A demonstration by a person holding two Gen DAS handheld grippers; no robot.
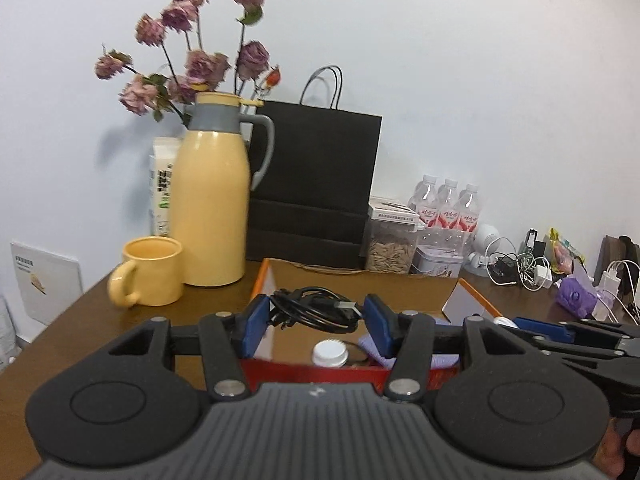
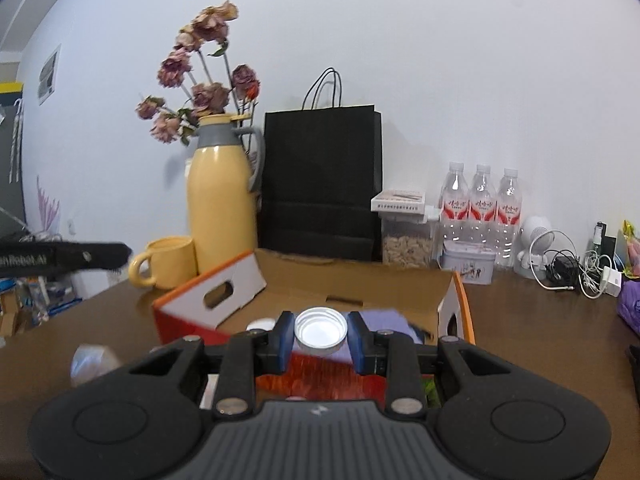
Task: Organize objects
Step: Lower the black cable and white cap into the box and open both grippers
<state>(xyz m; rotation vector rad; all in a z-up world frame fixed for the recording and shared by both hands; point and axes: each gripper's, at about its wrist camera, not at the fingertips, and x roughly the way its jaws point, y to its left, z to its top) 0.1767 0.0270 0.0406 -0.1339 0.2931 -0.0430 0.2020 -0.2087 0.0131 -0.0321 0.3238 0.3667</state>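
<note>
Over the open cardboard box (image 1: 360, 280) both tools hang right now, and each has something in its grip. From the left wrist camera, the left gripper (image 1: 317, 322) has its blue pads clamped on a coiled black cable (image 1: 316, 307), the bundle pinched from both sides above the box floor. Below it, inside the box, stands a bottle with a white cap (image 1: 330, 353), with some lilac cloth (image 1: 376, 346) beside it. From the right wrist camera, the right gripper (image 2: 320, 334) is clenched on a round white lid (image 2: 321, 330), hollow side facing the camera, held above the box's red front wall (image 2: 320, 376).

Room to move: the box's flaps stand up on both sides, the left flap (image 2: 212, 292) with its hand slot tilting outward, the right flap (image 2: 458, 308) upright with an orange edge. Behind the box the way is crowded: a yellow mug (image 1: 150, 272) and a tall yellow jug (image 1: 214, 196) at back left, a black paper bag (image 1: 316, 184) against the wall, then a seed jar (image 1: 390, 246), water bottles (image 1: 448, 208) and a tangle of chargers (image 1: 520, 268) along the right. Brown table (image 1: 80, 320) lies bare left of the box.

Only the left view shows the right tool, coming in low from the right edge, and the cable. Only the right view shows the lid clearly, a crumpled clear wrapper (image 2: 90, 362) on the table at front left, and the left tool's black arm (image 2: 64, 258) crossing from the left.
</note>
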